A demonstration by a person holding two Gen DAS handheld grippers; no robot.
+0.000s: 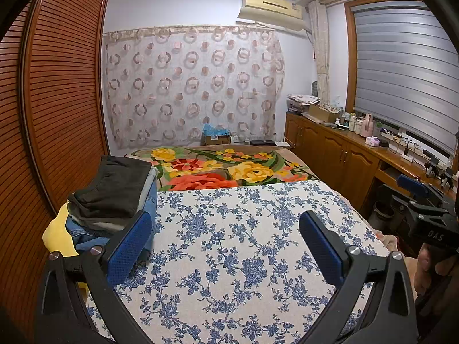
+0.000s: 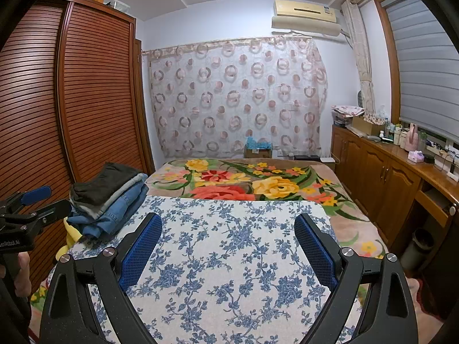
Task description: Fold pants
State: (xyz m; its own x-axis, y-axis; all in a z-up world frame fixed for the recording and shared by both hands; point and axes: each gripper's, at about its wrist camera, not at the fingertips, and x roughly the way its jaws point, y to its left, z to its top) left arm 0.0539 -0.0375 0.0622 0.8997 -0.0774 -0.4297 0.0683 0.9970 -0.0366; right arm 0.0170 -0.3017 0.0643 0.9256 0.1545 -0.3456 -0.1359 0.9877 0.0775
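A stack of folded pants (image 1: pixel 112 197) lies at the left edge of the bed, dark grey on top, blue denim beneath, something yellow underneath; the same pants stack (image 2: pixel 109 197) appears in the right wrist view. My left gripper (image 1: pixel 226 229) is open above the blue-flowered cloth (image 1: pixel 243 243), its left fingertip close beside the stack, nothing between the fingers. My right gripper (image 2: pixel 228 229) is open too, hovering over the flowered cloth (image 2: pixel 229 258) with nothing held. Each gripper appears at the edge of the other's view, held by a hand.
A bright floral blanket (image 1: pixel 229 169) covers the far half of the bed. A slatted wooden wardrobe (image 1: pixel 57 100) stands tight on the left. A wooden cabinet counter (image 1: pixel 344 149) with bottles and clutter runs along the right, under a blind-covered window.
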